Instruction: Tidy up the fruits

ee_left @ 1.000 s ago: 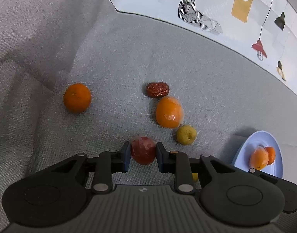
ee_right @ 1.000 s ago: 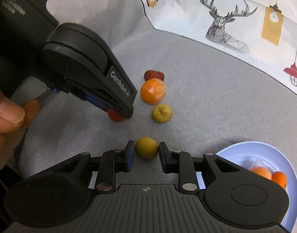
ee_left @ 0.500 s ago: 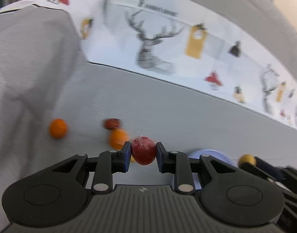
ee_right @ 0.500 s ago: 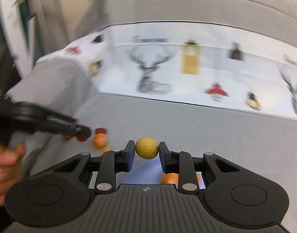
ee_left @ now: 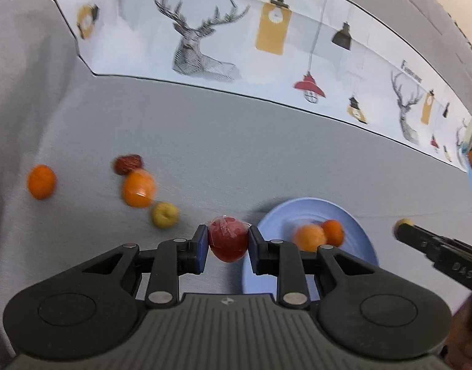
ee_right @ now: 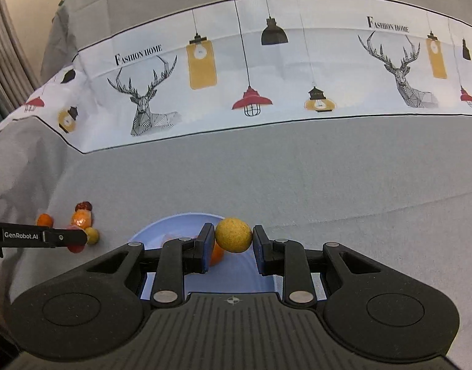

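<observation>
Landmark: the blue plate (ee_left: 364, 240), resting on the grey cloth (ee_left: 236, 141) with its deer-and-lamp print band (ee_left: 266, 40) beyond; I cannot say what lies beneath the cloth. Two orange fruits (ee_left: 320, 232) sit on the plate.

Left of the plate lie a wrapped orange (ee_left: 138, 188), a lone orange (ee_left: 41, 182) farthest out, a yellow-green fruit (ee_left: 165, 215) nearest the plate, and a dark red date (ee_left: 128, 164) behind the wrapped orange.

My left gripper (ee_left: 226, 242) hangs just left of the plate rim — jaws narrowed onto a film-wrapped red fruit (ee_left: 227, 239), pads pressing both flanks. My right gripper (ee_right: 233, 240) is over the plate, jaws likewise closed on a yellow ball-shaped fruit (ee_right: 233, 235).

Handling, as I judge it: both fruits are light, round and prone to roll; the film looks slippery, so a grip across the widest part suits best.
</observation>
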